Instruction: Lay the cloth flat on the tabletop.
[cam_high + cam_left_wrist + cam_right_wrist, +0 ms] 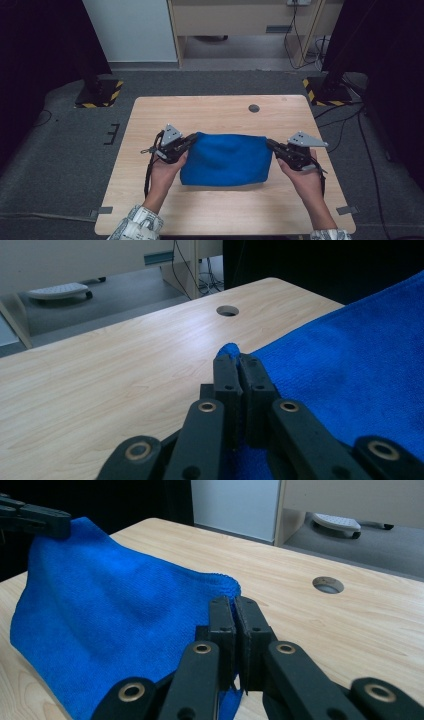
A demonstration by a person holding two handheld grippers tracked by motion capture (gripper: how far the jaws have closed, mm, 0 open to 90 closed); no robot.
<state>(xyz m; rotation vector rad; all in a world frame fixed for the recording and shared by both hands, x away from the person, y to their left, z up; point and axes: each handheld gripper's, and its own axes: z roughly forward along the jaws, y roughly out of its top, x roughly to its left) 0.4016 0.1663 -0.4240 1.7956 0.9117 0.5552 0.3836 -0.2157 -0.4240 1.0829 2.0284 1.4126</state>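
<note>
Gripping the blue cloth (227, 159) at its 2 far corners, our left gripper (192, 139) and right gripper (270, 144) both have their jaws clamped on the fabric. From the high view we see the largest thing first: the wooden table (220, 112), pale and rectangular, with the cloth hanging over its middle. We hold the cloth's far edge stretched between the 2 grippers, while its near edge reaches down toward the tabletop closer to us. Whether that near edge rests on the wood we cannot tell for sure.

In the left gripper view our left gripper (240, 360) pinches a small tuft of the cloth (350, 385) between its black pads, and the fabric spreads away to the right of that picture. In the right gripper view our right gripper (234, 602) is clenched on the opposite corner, with the cloth (110, 610) sloping off to the left, where the other gripper bites its far corner.

Smallest, we note 1 round hole (254, 108) in the tabletop, near the far edge, well apart from the cloth.
</note>
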